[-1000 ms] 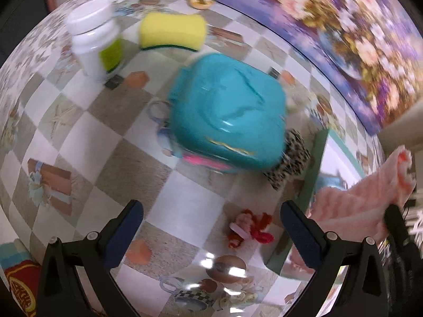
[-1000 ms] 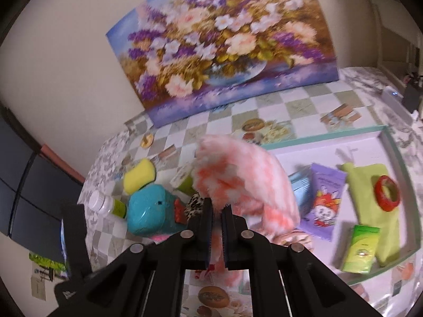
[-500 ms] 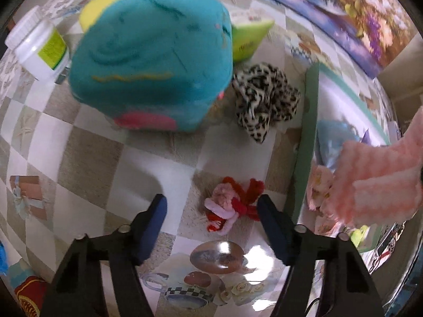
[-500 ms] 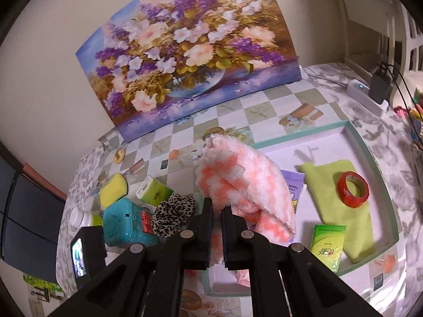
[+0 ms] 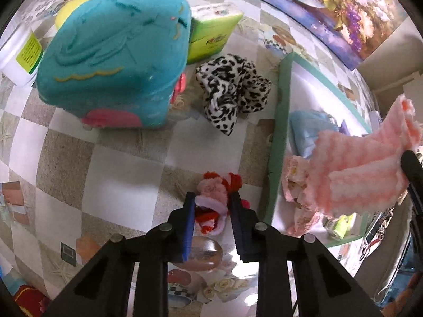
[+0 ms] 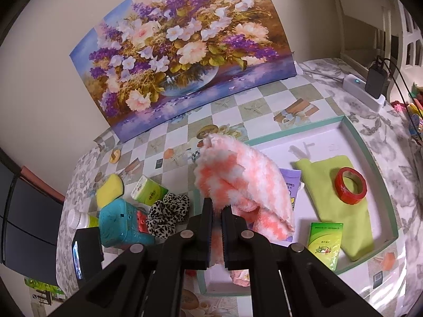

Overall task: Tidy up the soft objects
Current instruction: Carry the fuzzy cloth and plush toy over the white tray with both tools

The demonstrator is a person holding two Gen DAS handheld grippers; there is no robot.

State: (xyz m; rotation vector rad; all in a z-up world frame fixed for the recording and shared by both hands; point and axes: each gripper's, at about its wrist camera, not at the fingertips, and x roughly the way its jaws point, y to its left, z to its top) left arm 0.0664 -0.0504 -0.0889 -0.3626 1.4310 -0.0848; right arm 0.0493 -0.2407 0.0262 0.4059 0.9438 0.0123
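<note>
L wrist view: the left gripper points down at the checked tablecloth. Its jaws have just been closing and now sit tight on both sides of a small red and pink fuzzy toy, which lies on the cloth. At 11 o'clock from the toy stands a big teal plush box. At 12 o'clock is a leopard-print scrunchie, w/ a green tissue pack just past it. A white jar is at 10 o'clock, near the edge. The green-rimmed tray is at 2 o'clock. A pink and white fluffy cloth hangs over the tray at 3 o'clock.

R wrist view: the right gripper has its fingers together, clamped on the fluffy cloth, which sticks up over the tray's near left part. Inside the tray at 2 o'clock lie a lime cloth w/ a red tape roll on it, & a green packet at 4 o'clock. A yellow sponge sits at 10 o'clock. A flower painting leans on the wall at 12 o'clock.
</note>
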